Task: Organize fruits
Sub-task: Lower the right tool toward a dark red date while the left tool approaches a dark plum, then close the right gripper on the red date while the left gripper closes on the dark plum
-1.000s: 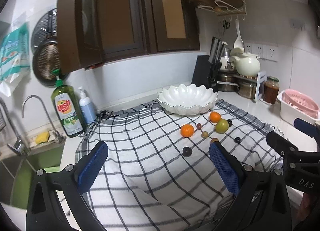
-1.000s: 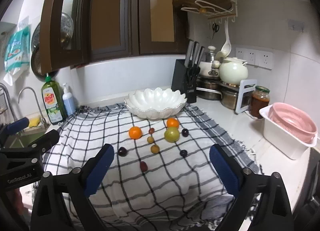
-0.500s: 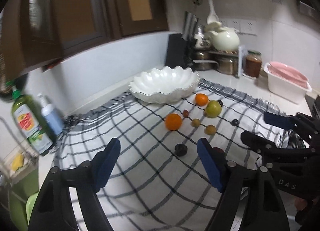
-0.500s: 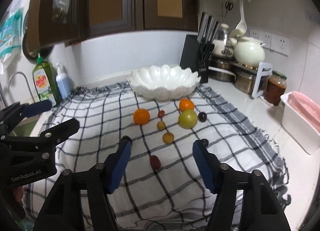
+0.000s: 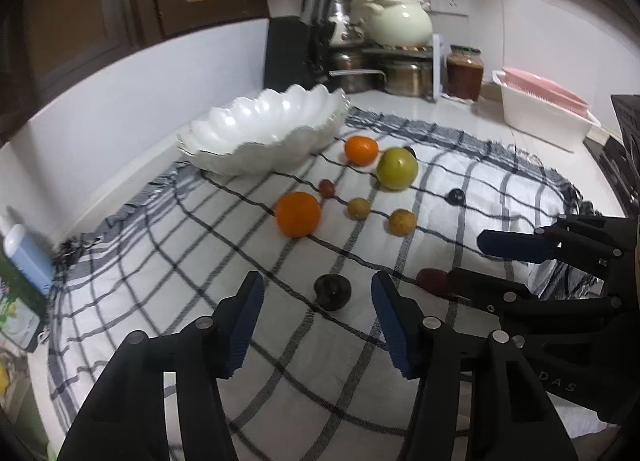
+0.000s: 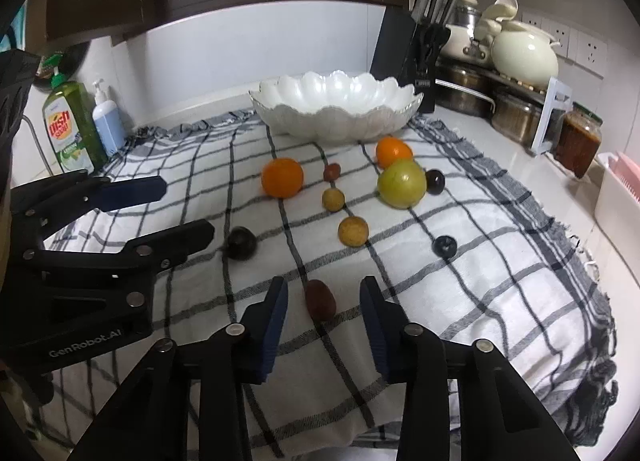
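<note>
My left gripper (image 5: 318,293) is matte black plastic, two angular fingers faced with ribbed dark-blue pads (image 5: 390,325); round silver screws stud the joints; its side, seen from the right wrist, carries pale "GenRobot.AI" lettering; my right gripper (image 6: 323,301) is built the same, black links, blue pads (image 6: 276,321), silver screw heads; its flank shows the letters "DAS".

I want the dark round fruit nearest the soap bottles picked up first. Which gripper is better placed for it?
Left. The left gripper already brackets the dark round fruit, its jaws just closing but not yet touching. The right gripper is lined up on the reddish-brown oval fruit instead.
</note>
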A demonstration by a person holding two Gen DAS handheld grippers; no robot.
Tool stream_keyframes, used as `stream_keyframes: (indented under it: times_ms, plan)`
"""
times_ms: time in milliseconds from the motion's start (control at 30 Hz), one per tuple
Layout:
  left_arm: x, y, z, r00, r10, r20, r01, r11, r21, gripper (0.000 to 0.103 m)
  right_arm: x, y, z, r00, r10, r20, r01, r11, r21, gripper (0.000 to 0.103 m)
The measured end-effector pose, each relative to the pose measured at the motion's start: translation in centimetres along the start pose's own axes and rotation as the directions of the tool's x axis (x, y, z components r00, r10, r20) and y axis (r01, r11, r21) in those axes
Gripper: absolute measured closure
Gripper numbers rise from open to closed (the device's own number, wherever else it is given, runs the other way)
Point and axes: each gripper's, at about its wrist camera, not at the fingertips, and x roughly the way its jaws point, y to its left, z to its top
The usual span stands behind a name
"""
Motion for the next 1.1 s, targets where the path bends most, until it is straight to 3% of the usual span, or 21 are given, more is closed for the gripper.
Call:
stream_keyframes:
  times_ms: [267, 633, 767, 900, 1100]
  plan:
    - [2.9, 0.0, -0.1, 0.998, -0.039, -0.051, 0.04, 0.999, 0.021, 0.057, 2.0, -0.2, -0.4, 0.999, 0.014, -0.04, -0.014, 1.0, 0.009, 0.076]
    - [5.5, -0.1, -0.6, 0.991, -0.078, -0.11, 0.08, 0.997, 0.012, 0.067, 3.5, 0.1, -0.3, 0.998, 0.025, -0.065, -0.024, 1.0, 0.004, 0.08]
    - [5.9, -0.1, -0.6, 0.99, -0.08, -0.115, 0.081, 0.997, 0.005, 0.068, 3.7, 0.3, -0.3, 0.997, 0.028, -0.071, -0.028, 1.0, -0.004, 0.08]
    - [6.2, 0.1, -0.6, 0.991, -0.077, -0.114, 0.077, 0.997, -0.007, 0.076, 3.7, 0.4, -0.3, 0.997, 0.025, -0.068, -0.026, 1.0, -0.011, 0.086]
    - [6.0, 0.4, -0.6, 0.989, -0.095, -0.115, 0.092, 0.995, -0.035, 0.076, 3.2, 0.3, 0.2, 0.998, 0.013, -0.054, -0.014, 1.0, -0.012, 0.086]
